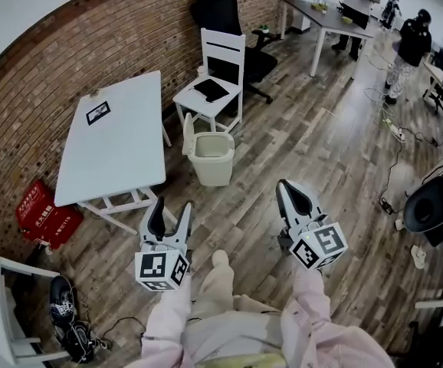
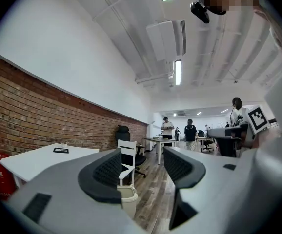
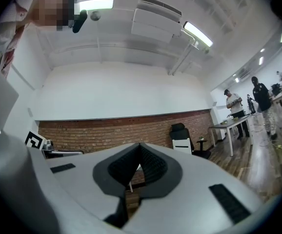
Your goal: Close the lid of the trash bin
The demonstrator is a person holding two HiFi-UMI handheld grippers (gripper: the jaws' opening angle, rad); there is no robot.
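Observation:
A cream trash bin [image 1: 211, 159] stands on the wood floor between the white table and the white chair. Its lid [image 1: 188, 132] is tipped up at the bin's left rear edge, leaving the mouth uncovered. My left gripper [image 1: 171, 207] hovers short of the bin, jaws open and empty. In the left gripper view the bin [image 2: 129, 200] shows low between the spread jaws of the left gripper [image 2: 141, 167]. My right gripper [image 1: 287, 187] is off to the bin's right, jaws together with nothing in them. The right gripper [image 3: 140, 156] points toward the brick wall.
A white table [image 1: 114, 140] lies left of the bin, a white chair [image 1: 215, 83] behind it, and a black office chair [image 1: 229, 21] farther back. A red box [image 1: 45, 213] and shoes [image 1: 68, 313] sit at the left. People [image 1: 413, 41] stand by a far desk, with cables on the floor.

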